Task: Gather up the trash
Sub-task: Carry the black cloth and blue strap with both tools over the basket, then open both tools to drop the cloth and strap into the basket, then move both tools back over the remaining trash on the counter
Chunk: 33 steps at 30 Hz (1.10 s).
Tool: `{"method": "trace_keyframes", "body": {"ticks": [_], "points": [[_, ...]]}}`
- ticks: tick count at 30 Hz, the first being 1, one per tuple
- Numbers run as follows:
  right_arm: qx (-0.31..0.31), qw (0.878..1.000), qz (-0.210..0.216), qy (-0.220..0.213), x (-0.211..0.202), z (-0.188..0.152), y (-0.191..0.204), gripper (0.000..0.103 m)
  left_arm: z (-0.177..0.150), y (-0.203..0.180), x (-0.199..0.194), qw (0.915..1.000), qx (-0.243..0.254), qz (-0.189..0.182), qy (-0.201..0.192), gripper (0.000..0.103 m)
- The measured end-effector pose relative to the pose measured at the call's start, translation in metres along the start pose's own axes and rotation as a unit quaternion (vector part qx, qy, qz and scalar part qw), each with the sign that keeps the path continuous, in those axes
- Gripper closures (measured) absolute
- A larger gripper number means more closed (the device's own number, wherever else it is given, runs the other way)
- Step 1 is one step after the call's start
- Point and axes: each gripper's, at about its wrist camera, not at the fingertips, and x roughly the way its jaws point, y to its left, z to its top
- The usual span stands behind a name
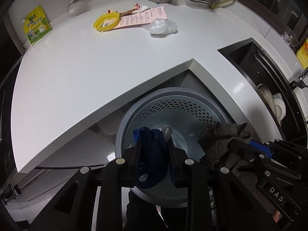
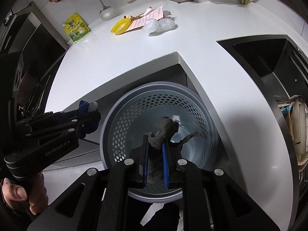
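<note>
Nearest, two grippers over one perforated grey bin [image 1: 173, 104] tucked into the notch of the white worktop [image 1: 86, 73]. Left gripper [image 1: 154, 154]: jaws closed on one dark blue strap [image 1: 152, 154], bunched between the pads, with a small grey tab sticking up at its top; held above the near left part of the bin. Right gripper [image 2: 155, 165]: jaws clamped tight on one grey sock [image 2: 159, 134], its upper end rising over the bin mouth, with one thin grey strip trailing off to the right inside the bin. One hand [image 2: 21, 194] wrapped round the left gripper's handle, at the lower left of the right wrist view.

Farther back on the worktop, one loose cluster of trash: one yellow lid [image 1: 106, 21], one pink paper slip [image 1: 144, 16] partly under the lid, one crumpled clear plastic bag [image 1: 162, 26] just beside the slip, one snack wrapper [image 1: 132, 10] and one white wad [image 1: 143, 7] behind the slip. Well apart to the left, one green-yellow pouch [image 1: 36, 26] leaning at the wall. One ladle [image 1: 77, 5] hanging at the back. One dark sink [image 2: 269, 61] to the right, dishes at its near end.
</note>
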Motion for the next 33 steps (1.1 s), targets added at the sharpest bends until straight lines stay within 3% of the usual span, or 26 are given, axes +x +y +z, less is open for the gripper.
{"method": "trace_keyframes", "body": {"ticks": [3,5,7,9,13,17,22,33], "points": [[0.004,1.0,-0.001,-0.001,-0.001,-0.003,-0.002,0.091,0.0,0.0,-0.003,1.0,0.0,0.001,-0.003,0.072],[0.006,1.0,-0.004,-0.003,-0.004,-0.004,-0.003,0.085,-0.001,0.001,-0.003,1.0,-0.002,0.001,-0.003,0.066],[0.008,1.0,-0.008,-0.009,-0.007,-0.005,-0.004,0.065,-0.001,0.002,-0.005,1.0,-0.005,0.002,-0.004,0.053],[0.012,1.0,-0.011,-0.018,-0.011,-0.005,-0.005,0.055,-0.001,0.004,-0.008,0.9999,-0.008,0.007,-0.01,0.044],[0.019,0.999,-0.018,-0.028,-0.016,-0.006,-0.007,0.042,-0.001,0.007,-0.013,0.9997,-0.014,0.012,-0.015,0.038],[0.024,0.999,-0.024,-0.036,-0.019,-0.007,-0.01,0.035,-0.001,0.012,-0.019,0.9993,-0.022,0.018,-0.024,0.032],[0.029,0.997,-0.06,-0.047,-0.023,-0.01,-0.009,0.03,0.0,0.018,-0.03,0.9982,-0.033,0.03,-0.039,0.024],[0.022,0.993,-0.109,-0.043,-0.03,-0.011,-0.008,0.029,0.002,0.025,-0.048,0.995,-0.051,0.053,-0.067,0.014]]}}
